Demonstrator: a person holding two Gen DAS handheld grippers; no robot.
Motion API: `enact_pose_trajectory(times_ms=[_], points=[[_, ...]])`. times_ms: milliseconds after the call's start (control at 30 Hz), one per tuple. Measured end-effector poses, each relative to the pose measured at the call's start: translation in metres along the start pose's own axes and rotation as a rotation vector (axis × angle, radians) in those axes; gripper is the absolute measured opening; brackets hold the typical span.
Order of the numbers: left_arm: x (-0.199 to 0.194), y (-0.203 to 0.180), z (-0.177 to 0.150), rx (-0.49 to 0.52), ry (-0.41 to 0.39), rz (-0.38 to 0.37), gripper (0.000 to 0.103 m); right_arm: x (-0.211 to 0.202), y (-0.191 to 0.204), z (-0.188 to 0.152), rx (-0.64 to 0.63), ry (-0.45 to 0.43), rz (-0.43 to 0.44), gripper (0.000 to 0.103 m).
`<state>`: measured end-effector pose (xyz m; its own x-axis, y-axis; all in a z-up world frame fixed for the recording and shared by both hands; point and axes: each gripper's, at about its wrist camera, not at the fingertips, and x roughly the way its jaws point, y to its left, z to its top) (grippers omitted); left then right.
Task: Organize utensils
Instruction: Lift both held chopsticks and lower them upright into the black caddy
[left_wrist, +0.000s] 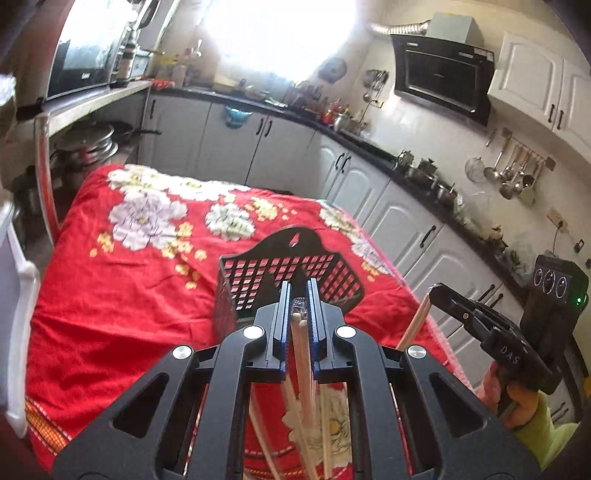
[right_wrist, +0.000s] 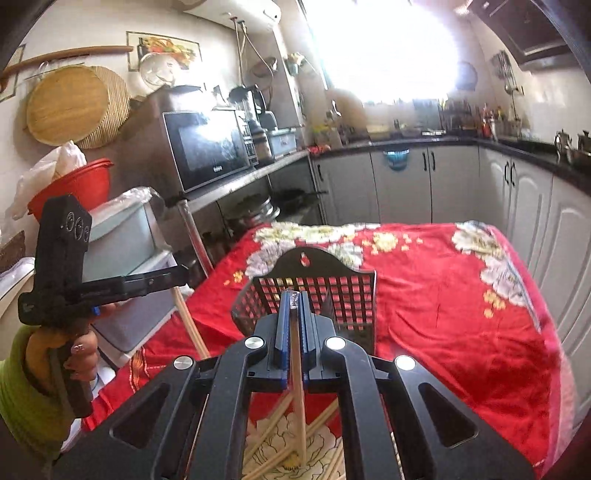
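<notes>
Left gripper (left_wrist: 298, 295) and right gripper (right_wrist: 294, 301), each clamped near the top of light, stiff, slippery chopsticks (left_wrist: 300, 363), lower centre.

Basket (right_wrist: 314, 295) on tablecloth (right_wrist: 443, 295), chopsticks (right_wrist: 280, 435) before it

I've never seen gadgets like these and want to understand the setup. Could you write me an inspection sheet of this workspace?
Surface: table under a red floral cloth.
Job's things: black mesh utensil basket on the cloth; loose chopsticks scattered on the near part of the table.
Clutter: nothing seen on the cloth besides these.
Grippers: left hand-held gripper shut on two chopsticks; right hand-held gripper shut on one chopstick.
Cables: nothing seen near the table.
Surroundings: kitchen with grey cabinets, microwave, range hood, ladles hung on the wall, bright window.
</notes>
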<state>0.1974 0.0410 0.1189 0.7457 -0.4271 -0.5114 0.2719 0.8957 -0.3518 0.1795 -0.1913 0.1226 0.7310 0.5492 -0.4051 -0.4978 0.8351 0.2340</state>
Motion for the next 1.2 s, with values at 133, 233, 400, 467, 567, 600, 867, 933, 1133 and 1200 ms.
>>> enact_pose_trajectory(times_ms=[133, 233, 400, 467, 567, 600, 867, 933, 1133, 1200], points=[[-0.004, -0.008, 0.014, 0.012, -0.020, -0.022, 0.003, -0.006, 0.003, 0.013, -0.013, -0.032, 0.002, 0.005], [-0.006, -0.015, 0.024, 0.029, -0.038, -0.029, 0.003, -0.008, 0.005, 0.023, -0.024, -0.056, -0.001, 0.005], [-0.015, -0.026, 0.046, 0.048, -0.082, -0.042, 0.003, -0.015, 0.005, 0.043, -0.034, -0.105, 0.003, 0.005], [-0.019, -0.031, 0.056, 0.062, -0.108, -0.043, 0.003, -0.018, 0.005, 0.052, -0.035, -0.128, 0.001, 0.005], [-0.025, -0.037, 0.070, 0.081, -0.143, -0.039, 0.003, -0.022, 0.004, 0.067, -0.037, -0.163, -0.005, 0.005], [-0.026, -0.038, 0.077, 0.084, -0.159, -0.038, 0.003, -0.023, 0.003, 0.071, -0.036, -0.172, -0.008, 0.005], [-0.024, -0.038, 0.109, 0.087, -0.219, 0.001, 0.003, -0.020, -0.002, 0.104, -0.026, -0.240, -0.027, 0.005], [-0.022, -0.036, 0.114, 0.089, -0.240, 0.021, 0.003, -0.016, -0.002, 0.110, -0.031, -0.256, -0.035, 0.005], [-0.010, -0.025, 0.118, 0.078, -0.257, 0.063, 0.003, 0.000, -0.005, 0.120, -0.041, -0.280, -0.069, 0.005], [-0.003, -0.021, 0.116, 0.074, -0.253, 0.073, 0.003, 0.007, -0.008, 0.119, -0.046, -0.284, -0.087, 0.005]])
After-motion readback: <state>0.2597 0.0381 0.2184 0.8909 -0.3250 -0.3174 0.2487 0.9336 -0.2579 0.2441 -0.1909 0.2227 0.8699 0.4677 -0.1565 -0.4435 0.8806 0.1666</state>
